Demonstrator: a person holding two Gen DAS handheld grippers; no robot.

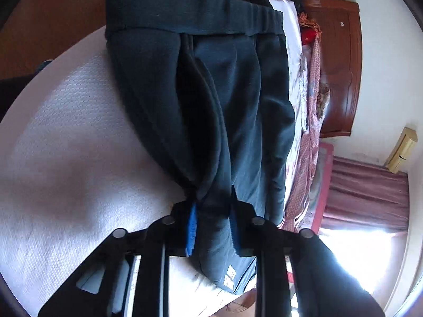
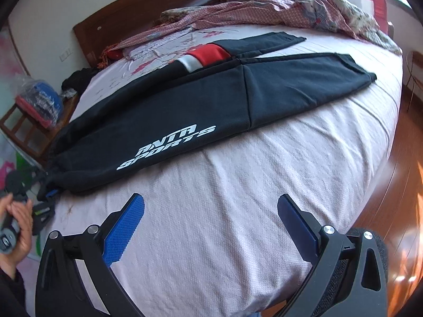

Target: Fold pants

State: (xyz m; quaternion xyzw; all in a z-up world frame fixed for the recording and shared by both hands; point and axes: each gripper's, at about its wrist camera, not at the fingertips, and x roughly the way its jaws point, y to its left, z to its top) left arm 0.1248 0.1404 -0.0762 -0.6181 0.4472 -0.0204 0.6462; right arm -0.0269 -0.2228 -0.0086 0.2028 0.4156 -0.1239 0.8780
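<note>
One pair of dark knit pants (image 2: 185, 100) lies flat along the bed (image 2: 238, 185), ahead of the right tongs (image 2: 211, 206); white block lettering runs near the hem, and a red and white panel shows on the far leg. The left tongs (image 1: 212, 211), blue ribbed pads on black arms, pinch bunched fabric at the pants' end. The right tongs stand spread wide above bare, waffle-textured pale sheet, nothing between them, just short of the pants. A hand (image 2: 15, 227) grips the left tool at the bed's edge. Beyond the pants, a rumpled patterned quilt (image 2: 264, 13) lies against a wooden headboard (image 2: 127, 15). One wooden stool (image 2: 23, 126) carries folded clothes.
</note>
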